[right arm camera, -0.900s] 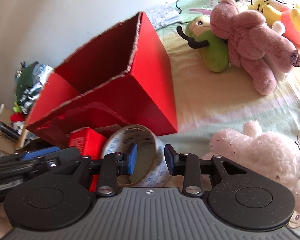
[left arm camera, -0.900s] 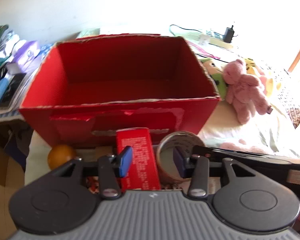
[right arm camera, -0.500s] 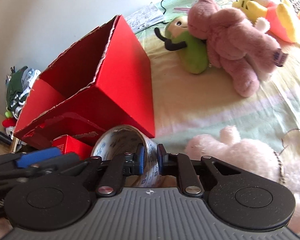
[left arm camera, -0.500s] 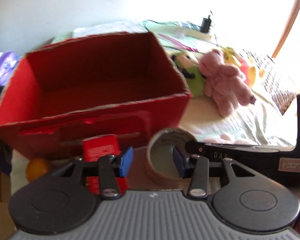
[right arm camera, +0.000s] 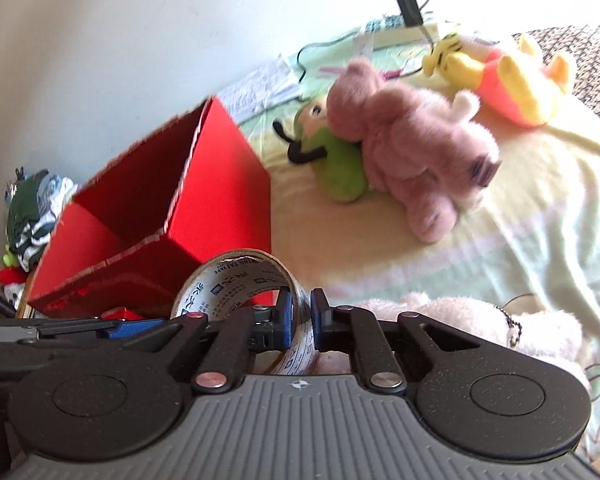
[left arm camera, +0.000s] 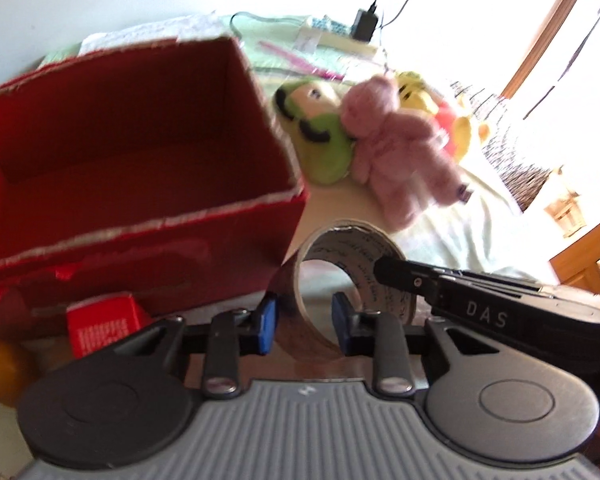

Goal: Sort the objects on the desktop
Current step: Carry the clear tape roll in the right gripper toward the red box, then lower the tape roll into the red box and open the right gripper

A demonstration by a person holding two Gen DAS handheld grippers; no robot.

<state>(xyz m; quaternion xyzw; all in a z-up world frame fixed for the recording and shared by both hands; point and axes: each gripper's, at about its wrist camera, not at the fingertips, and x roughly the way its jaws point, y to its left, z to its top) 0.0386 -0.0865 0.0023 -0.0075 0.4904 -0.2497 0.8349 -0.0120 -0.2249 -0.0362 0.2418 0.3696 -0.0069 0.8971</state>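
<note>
A roll of clear packing tape with printed lettering hangs above the bedcover, and my right gripper is shut on its wall. The same tape roll shows in the left wrist view, gripped from the right by the right gripper's black fingers. My left gripper stands open just in front of the roll, holding nothing. An open red cardboard box sits to the left of the roll, its inside bare; the red box also appears in the right wrist view.
A small red carton and an orange ball lie before the box. A green plush, pink plush bear and yellow-orange plush lie on the cover. A pale pink plush is near right. A power strip is at the back.
My right gripper has shut on the tape roll's wall and lifted it. The left gripper has swung right, so the red carton moved out from between its fingers.
</note>
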